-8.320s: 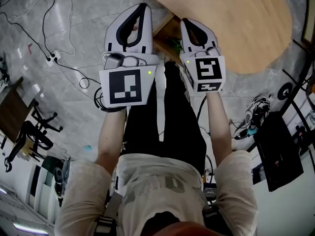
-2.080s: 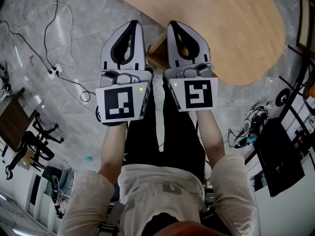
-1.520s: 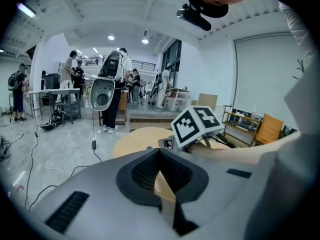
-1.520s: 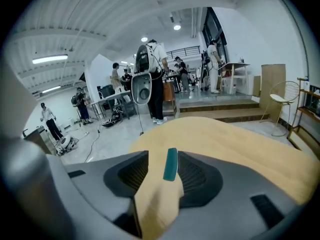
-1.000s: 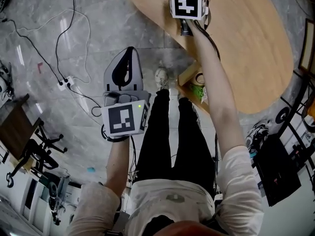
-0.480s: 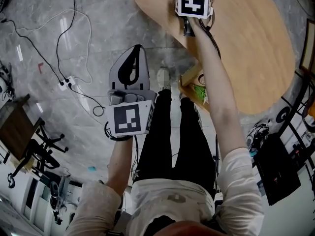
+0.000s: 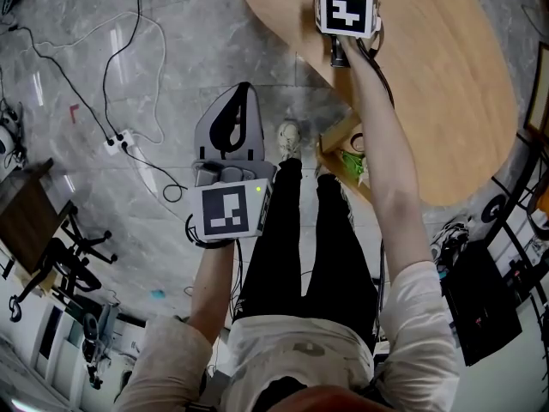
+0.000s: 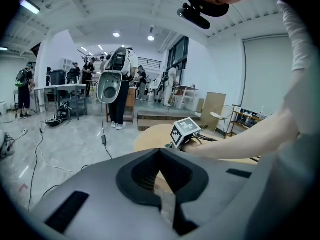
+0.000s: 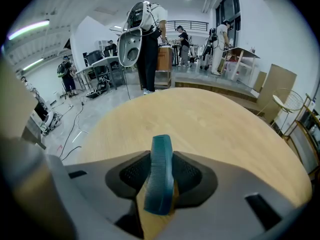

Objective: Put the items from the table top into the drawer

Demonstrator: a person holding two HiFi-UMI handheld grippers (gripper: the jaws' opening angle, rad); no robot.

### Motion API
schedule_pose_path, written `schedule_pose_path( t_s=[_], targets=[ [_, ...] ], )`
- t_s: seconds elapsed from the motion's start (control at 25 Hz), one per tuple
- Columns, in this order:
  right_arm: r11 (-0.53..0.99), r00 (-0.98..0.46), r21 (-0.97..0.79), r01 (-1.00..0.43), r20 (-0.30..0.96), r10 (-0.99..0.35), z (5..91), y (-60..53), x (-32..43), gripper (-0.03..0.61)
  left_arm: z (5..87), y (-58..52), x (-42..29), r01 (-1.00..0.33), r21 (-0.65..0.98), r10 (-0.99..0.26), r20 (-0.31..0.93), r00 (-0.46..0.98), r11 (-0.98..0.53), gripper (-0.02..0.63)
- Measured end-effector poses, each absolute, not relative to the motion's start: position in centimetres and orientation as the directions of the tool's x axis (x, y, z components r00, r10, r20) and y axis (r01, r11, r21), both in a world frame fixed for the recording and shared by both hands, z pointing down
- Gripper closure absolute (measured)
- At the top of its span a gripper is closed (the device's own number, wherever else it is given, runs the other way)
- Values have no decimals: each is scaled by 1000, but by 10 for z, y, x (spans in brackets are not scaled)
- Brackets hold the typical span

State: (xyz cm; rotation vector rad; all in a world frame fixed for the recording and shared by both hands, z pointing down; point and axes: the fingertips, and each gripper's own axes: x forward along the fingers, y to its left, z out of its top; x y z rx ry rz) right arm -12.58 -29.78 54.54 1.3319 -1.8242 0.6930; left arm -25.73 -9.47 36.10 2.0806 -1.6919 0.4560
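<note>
as right fingers (image 9: 131, 175), just closing, pinch comb (image 9: 160, 174) at wooden table (image 9: 200, 119), left fingers (image 8: 140, 173) together over floor (image 7: 129, 67)

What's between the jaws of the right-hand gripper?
A teal comb stands on edge between the jaws of the right gripper, which have just been closing on it over the wooden table. The right gripper view shows it.

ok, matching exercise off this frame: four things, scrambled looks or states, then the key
1 left gripper
2 right gripper
3 comb
4 table top

A light wood
B teal, on edge between jaws
C jaws together, empty, above the floor
D jaws on a thing, above the table top

Pairs: 1-C, 2-D, 3-B, 4-A. The right gripper's jaws have just been closing, with the comb between them.
</note>
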Motion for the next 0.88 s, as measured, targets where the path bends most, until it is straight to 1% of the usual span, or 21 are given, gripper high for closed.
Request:
schedule_pose_path(
  t_s=[0.16,0.28,0.32,0.44,0.64,0.88],
  targets=[
    [307,-192,-1,-952,784,-591,522,-304,-127,431,359,-94,-257,-978,114,-845,493,208,-174,607],
    [321,-235,-11,-947,707,-668,480,-302,-134,435,358,-91,-256,-979,103,-843,497,206,-178,607],
    [321,-241,-6,-947,673,-699,463,-301,-134,568,356,-92,-254,-978,102,-845,493,208,-181,607],
    [326,-247,25,-945,599,-762,423,-294,-133,574,349,-98,-247,-976,95,-854,473,215,-194,607],
    [330,-240,25,-944,636,-734,442,-266,-117,574,341,-100,-228,-973,88,-862,451,232,-215,607],
    [301,-234,-5,-954,641,-731,448,-244,-90,574,341,-92,-203,-965,85,-854,453,258,-247,607]
  ],
)
